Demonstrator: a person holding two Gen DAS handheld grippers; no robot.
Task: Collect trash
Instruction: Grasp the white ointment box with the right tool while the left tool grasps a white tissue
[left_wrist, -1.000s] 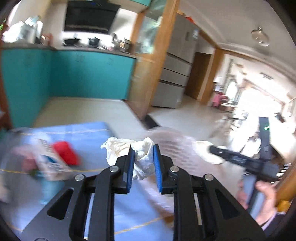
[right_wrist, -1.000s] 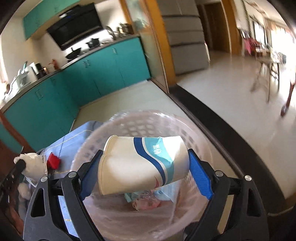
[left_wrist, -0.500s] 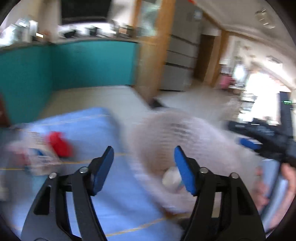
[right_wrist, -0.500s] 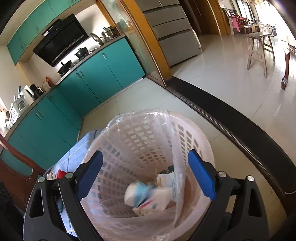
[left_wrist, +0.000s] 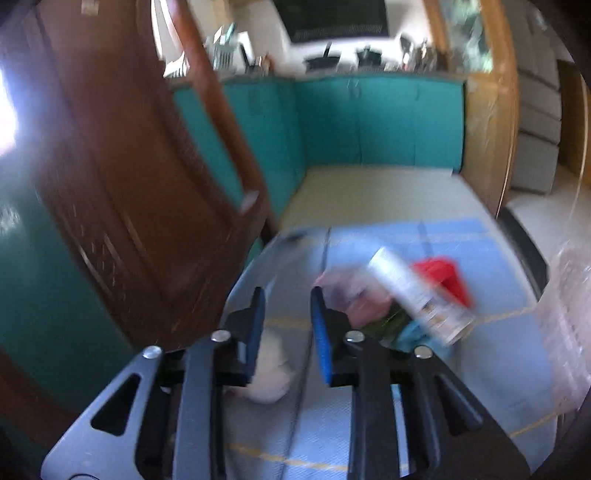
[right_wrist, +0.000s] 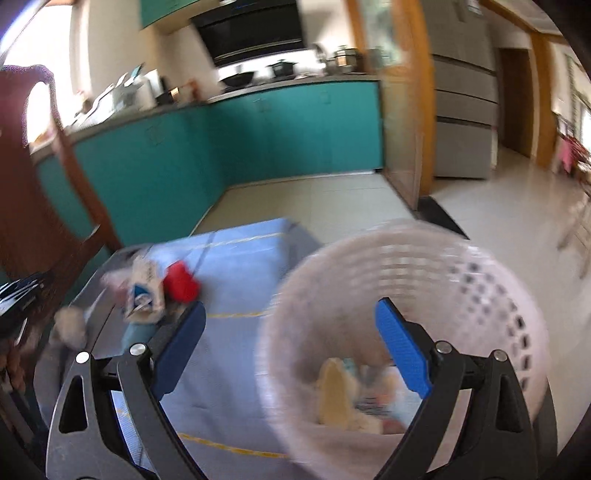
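Note:
A white lattice trash basket lined with a clear bag holds a paper cup and other scraps. My right gripper is open and empty, just left of and above the basket. On the blue tablecloth lie a white carton, a red piece, pink and green wrappers and a white crumpled tissue. My left gripper is open and empty, above the tissue. The carton, the red piece and a tissue also show in the right wrist view.
A brown wooden chair stands at the table's left edge. Teal kitchen cabinets line the far wall. A tiled floor and a grey fridge lie to the right. The basket's edge shows at the right of the left wrist view.
My left gripper let go of the crumpled tissue and swung left to the table's trash. My right gripper dropped the paper cup into the basket and moved left.

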